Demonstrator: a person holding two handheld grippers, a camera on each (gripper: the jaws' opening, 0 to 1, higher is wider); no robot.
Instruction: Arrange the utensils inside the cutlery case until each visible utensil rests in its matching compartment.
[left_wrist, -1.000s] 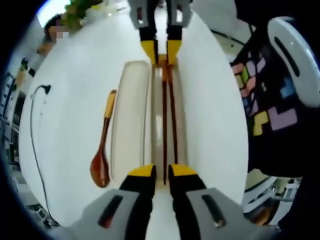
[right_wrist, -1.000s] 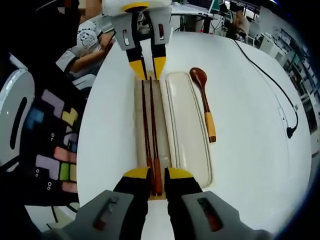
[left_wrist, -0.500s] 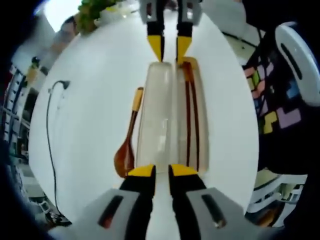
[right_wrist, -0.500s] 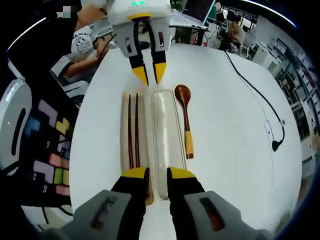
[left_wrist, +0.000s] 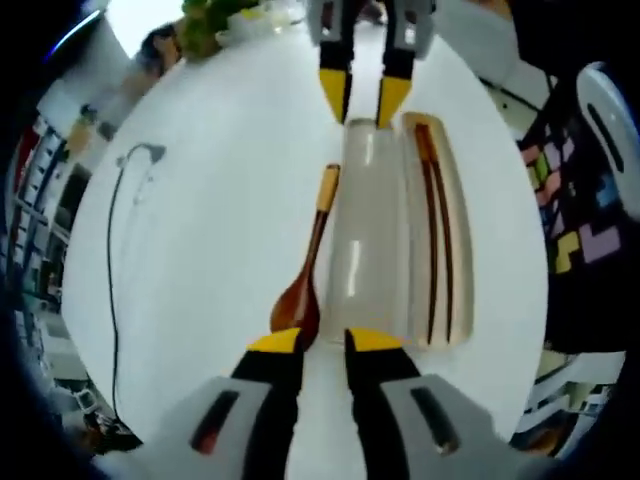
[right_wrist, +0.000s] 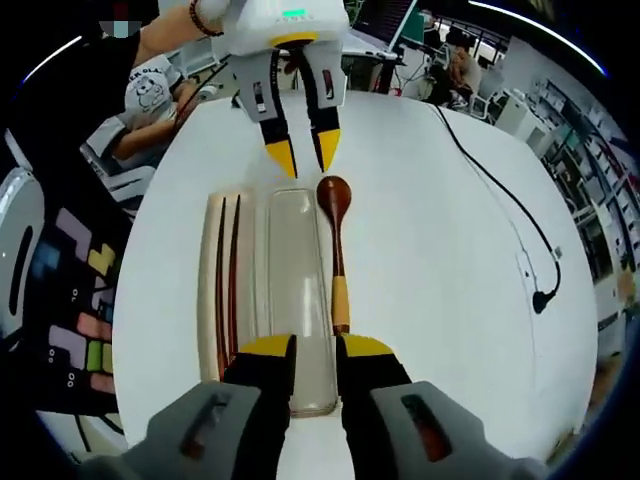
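A beige cutlery case (left_wrist: 372, 232) (right_wrist: 295, 300) lies open on the round white table. Two dark chopsticks (left_wrist: 436, 235) (right_wrist: 227, 275) rest in its narrow compartment; the wide compartment holds nothing. A brown wooden spoon (left_wrist: 308, 262) (right_wrist: 337, 245) with a yellow-banded handle lies on the table alongside the case, outside it. My left gripper (left_wrist: 323, 345) (right_wrist: 305, 158) stands open just behind the spoon's bowl. At the handle end, my right gripper (right_wrist: 315, 350) (left_wrist: 363, 103) is open too. Neither holds anything.
A black cable (left_wrist: 112, 260) (right_wrist: 495, 190) with a plug trails over the table on the spoon's side. Beyond the table edge by the chopsticks is a dark surface with coloured block shapes (left_wrist: 585, 235) (right_wrist: 70, 300). A seated person (right_wrist: 150, 95) is behind.
Both grippers have moved sideways from the chopsticks' ends, across the case, to the spoon's ends. The chopsticks stay in the narrow compartment. The spoon has not moved.
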